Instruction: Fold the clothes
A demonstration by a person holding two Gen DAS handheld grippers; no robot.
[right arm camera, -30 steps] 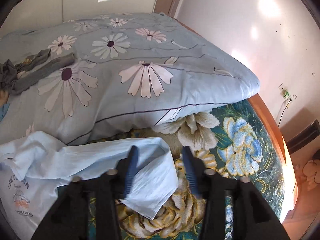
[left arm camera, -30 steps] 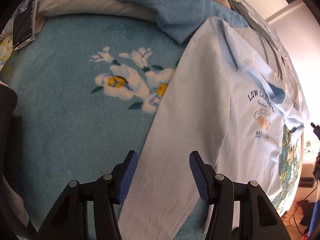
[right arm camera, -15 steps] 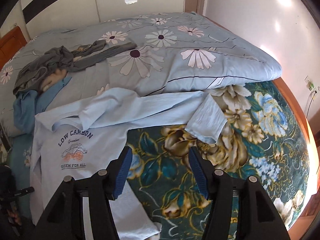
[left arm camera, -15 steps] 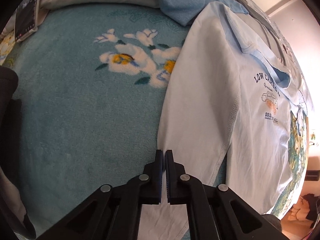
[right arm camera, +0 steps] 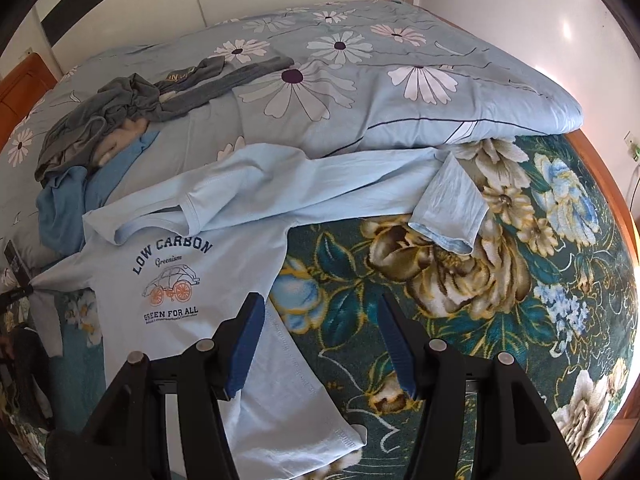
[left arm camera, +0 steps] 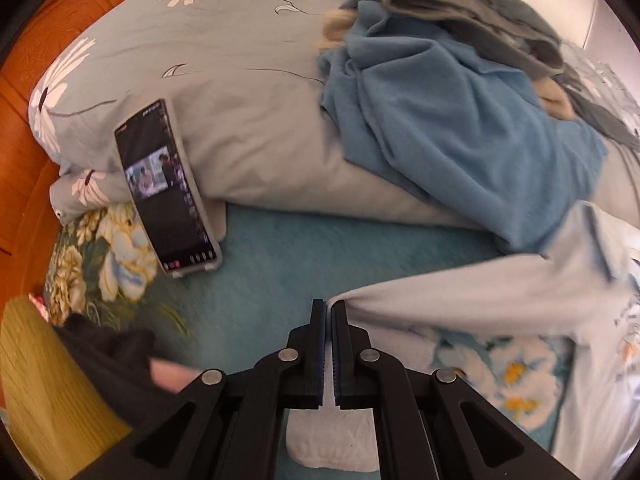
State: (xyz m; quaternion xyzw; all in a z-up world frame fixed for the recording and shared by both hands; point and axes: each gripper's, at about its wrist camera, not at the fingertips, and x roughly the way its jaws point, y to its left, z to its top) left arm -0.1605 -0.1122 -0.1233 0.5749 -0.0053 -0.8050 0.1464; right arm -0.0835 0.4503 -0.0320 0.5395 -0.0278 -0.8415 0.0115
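A pale blue long-sleeved shirt lies face up on the bed, its chest print reading "LOW CARBON" and "GREEN FOR ALL". Its upper edge rests against a folded daisy-print duvet, and one sleeve stretches across to the right, its cuff lying on the floral blanket.

The left hand-held gripper has its jaws pressed together on the other sleeve, which runs taut from the blue pads toward the shirt body (the cuff end hangs below the fingers). Beyond it, a phone with a lit screen leans against the duvet, and a darker blue garment lies bunched on top with grey clothing above it.

The right hand-held gripper hangs over the shirt's right lower edge with its jaws apart, nothing between them. Its left finger sits above the fabric, its right finger above the blanket.
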